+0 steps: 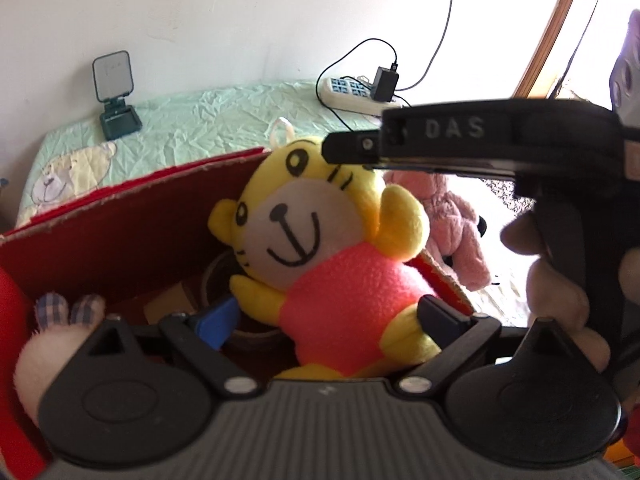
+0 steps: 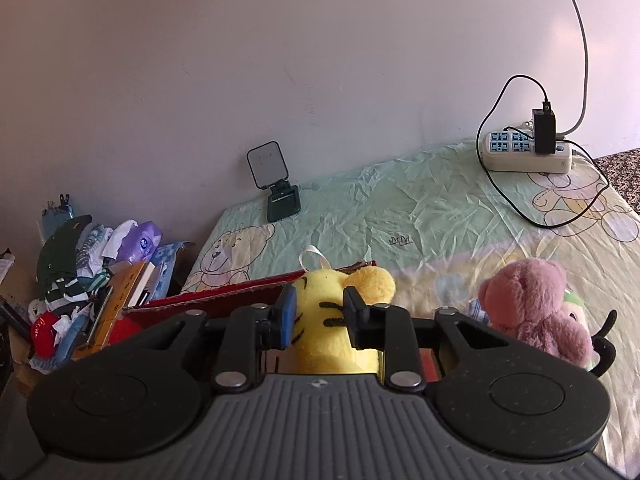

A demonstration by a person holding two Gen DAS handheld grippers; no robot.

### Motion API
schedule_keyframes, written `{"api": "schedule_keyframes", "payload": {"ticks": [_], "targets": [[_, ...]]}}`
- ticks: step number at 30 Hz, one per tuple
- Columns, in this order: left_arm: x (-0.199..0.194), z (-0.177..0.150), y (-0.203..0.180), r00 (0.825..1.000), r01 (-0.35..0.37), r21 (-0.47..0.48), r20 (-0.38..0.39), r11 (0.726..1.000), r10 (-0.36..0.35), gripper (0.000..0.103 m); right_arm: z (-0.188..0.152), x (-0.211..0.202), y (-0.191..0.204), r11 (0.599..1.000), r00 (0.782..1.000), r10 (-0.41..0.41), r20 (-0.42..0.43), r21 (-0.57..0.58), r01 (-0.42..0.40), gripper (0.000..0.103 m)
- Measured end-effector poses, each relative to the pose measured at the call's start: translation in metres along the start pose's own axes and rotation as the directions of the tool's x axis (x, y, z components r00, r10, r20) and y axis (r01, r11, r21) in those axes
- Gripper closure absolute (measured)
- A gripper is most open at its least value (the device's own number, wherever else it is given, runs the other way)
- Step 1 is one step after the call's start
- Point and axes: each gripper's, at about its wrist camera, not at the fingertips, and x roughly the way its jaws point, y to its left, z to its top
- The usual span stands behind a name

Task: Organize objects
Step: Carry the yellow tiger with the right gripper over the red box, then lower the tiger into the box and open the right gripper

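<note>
A yellow tiger plush point(image 1: 320, 248) in a pink shirt hangs over the open red cardboard box point(image 1: 132, 224). My right gripper point(image 2: 320, 316) is shut on the tiger plush's head point(image 2: 332, 320); in the left wrist view that gripper point(image 1: 352, 148) reaches in from the right onto the head. My left gripper point(image 1: 328, 316) is open, its fingers on either side of the plush's body without pressing it. A pink bear plush point(image 2: 536, 312) lies on the bed to the right of the box and also shows in the left wrist view point(image 1: 452, 216).
A bunny plush point(image 1: 60, 336) and a red plush point(image 1: 12, 340) lie in the box's left part. On the green sheet point(image 2: 420, 208) are a phone stand point(image 2: 276, 184) and a power strip point(image 2: 524, 152) with cables. A heap of clutter point(image 2: 96, 264) stands left of the bed.
</note>
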Motion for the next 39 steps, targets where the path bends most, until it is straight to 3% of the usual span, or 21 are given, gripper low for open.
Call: {"api": "schedule_keyframes", "payload": {"ticks": [3, 20, 32, 39], "targets": [[-0.003, 0.000, -0.003, 1.000, -0.023, 0.003, 0.002, 1.000, 0.023, 0.005, -0.004, -0.005, -0.007, 1.000, 1.000, 0.001, -0.002, 0.029, -0.001, 0.070], [-0.009, -0.007, -0.041, 0.982, -0.191, 0.004, 0.004, 0.982, 0.191, 0.004, -0.028, -0.036, -0.026, 0.996, 0.999, 0.046, -0.025, 0.071, -0.044, 0.070], [0.000, -0.009, -0.063, 0.954, -0.301, -0.045, -0.019, 0.953, 0.300, 0.003, -0.035, -0.055, -0.047, 0.987, 0.989, 0.140, -0.044, 0.080, -0.136, 0.065], [0.000, -0.010, -0.085, 0.922, -0.386, -0.053, -0.012, 0.921, 0.386, 0.003, -0.031, -0.068, -0.068, 0.979, 0.980, 0.194, -0.050, 0.079, -0.190, 0.065]]}}
